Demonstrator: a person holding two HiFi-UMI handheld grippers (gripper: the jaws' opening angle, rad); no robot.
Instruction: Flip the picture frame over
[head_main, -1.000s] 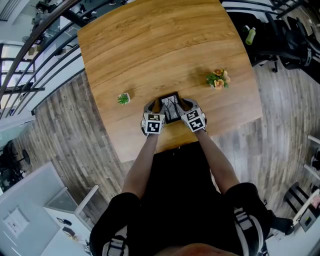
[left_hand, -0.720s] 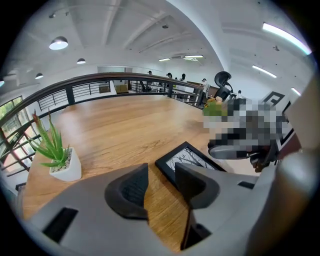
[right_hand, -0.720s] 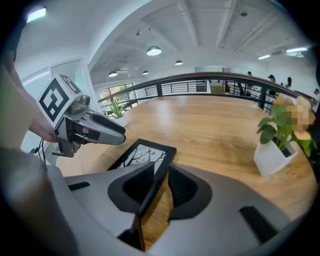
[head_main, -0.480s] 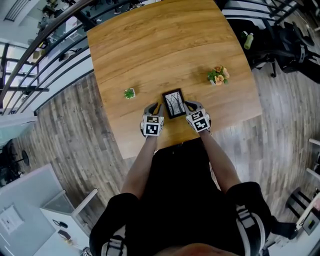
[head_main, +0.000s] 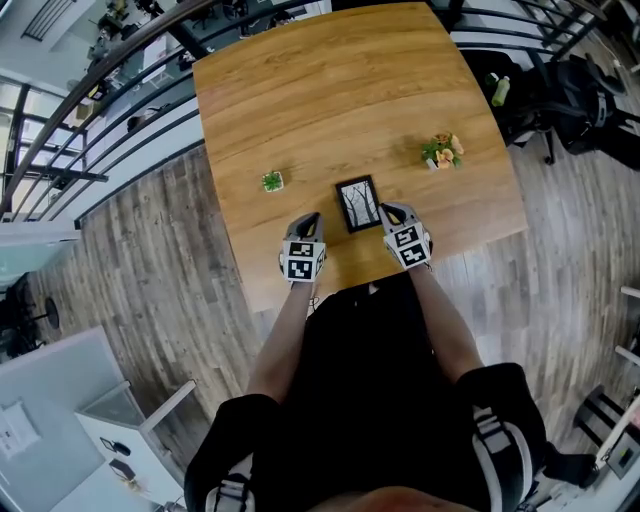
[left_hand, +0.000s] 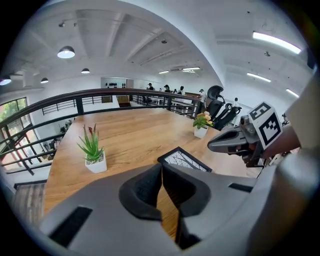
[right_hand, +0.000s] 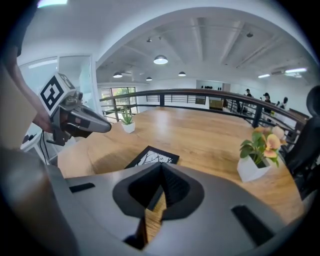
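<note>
- Picture frame (head_main: 358, 204) lies flat on the table (head_main: 330, 90), close to the near edge, tree print up.
- Left gripper (head_main: 308, 224) sits just left of it, right gripper (head_main: 390, 213) just beside its right edge. Both pairs of jaws have just closed, pressed together on nothing.
- Judgement: the 2 grippers flank the frame without gripping it, so either a release or a pause.
- 2 pots stand well apart from it, clear of any flip: green plant (head_main: 272, 181) to the left, flowering plant (head_main: 441, 152) to the far right.

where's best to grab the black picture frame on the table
Likely the long side edges of the black rectangular picture frame, coming in low from left and right: it lies flat, picture up, on the wooden table, so only the rim can be pinched.
</note>
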